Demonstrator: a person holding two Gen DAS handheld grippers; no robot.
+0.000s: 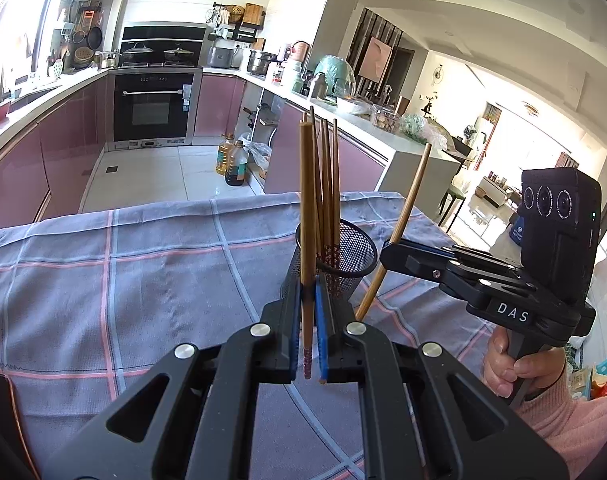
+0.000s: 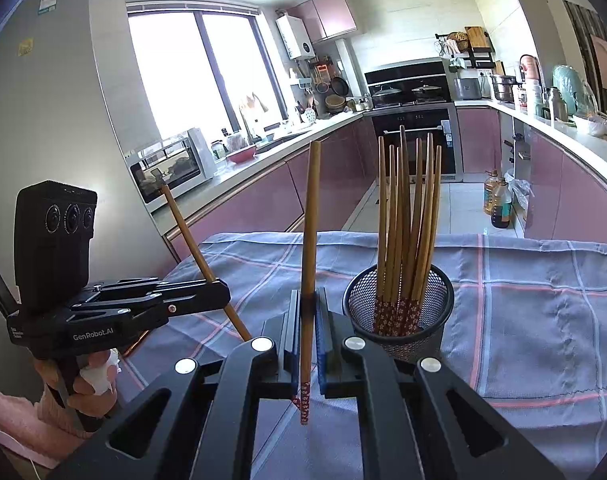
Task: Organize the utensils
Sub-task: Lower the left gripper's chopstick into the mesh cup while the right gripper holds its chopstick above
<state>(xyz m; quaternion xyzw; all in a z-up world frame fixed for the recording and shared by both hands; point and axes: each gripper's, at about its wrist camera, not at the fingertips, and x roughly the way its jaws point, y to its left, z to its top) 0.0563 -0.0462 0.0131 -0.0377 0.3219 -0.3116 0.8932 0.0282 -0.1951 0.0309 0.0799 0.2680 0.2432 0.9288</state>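
Holding one chopstick (image 1: 307, 216) each, both grippers are clamped tight beside the mesh cup (image 2: 399, 312). Several chopsticks already stand inside; these two remain to be dropped in

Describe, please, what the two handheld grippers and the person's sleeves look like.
Both the left gripper and the right gripper are black angular linkages with silver rivets and blue finger pads. Each carries a black camera block with three lenses. White lettering reads GenRobot.AI and DAS. The sleeves are pink knit.
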